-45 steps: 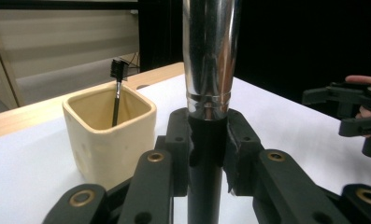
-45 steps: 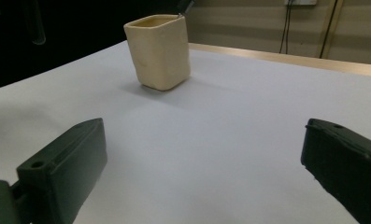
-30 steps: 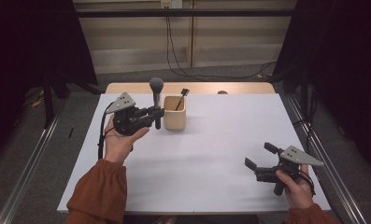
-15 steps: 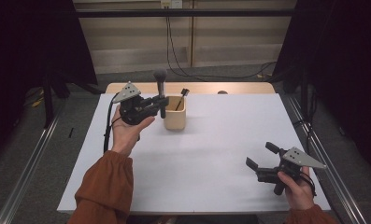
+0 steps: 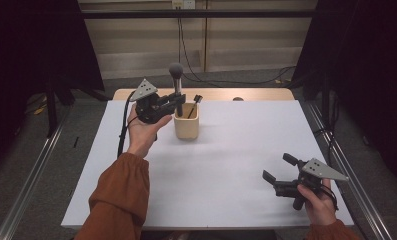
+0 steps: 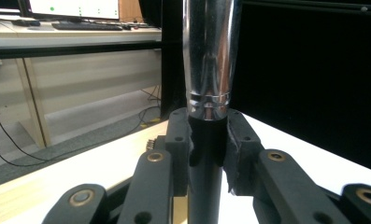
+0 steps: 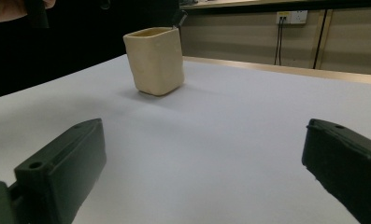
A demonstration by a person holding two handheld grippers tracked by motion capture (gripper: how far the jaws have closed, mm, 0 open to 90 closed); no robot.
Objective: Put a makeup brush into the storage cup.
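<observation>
My left gripper is shut on the black handle of a makeup brush, which stands upright with its grey bristle head on top. The brush hangs over the left rim of a cream cup at the back of the table. A thin dark stick leans inside the cup. In the left gripper view the pads clamp the brush just below its shiny metal ferrule. My right gripper rests open near the table's front right, nothing between its jaws. In the right gripper view the cup stands far ahead of the gripper.
The white table has a wooden strip along its far edge, with a small dark object on it. Metal rails run along both sides on the floor. Cables hang behind the table.
My left hand has carried the brush to the right and farther back, from beside the cup to over its left rim. The right gripper has stayed where it was.
</observation>
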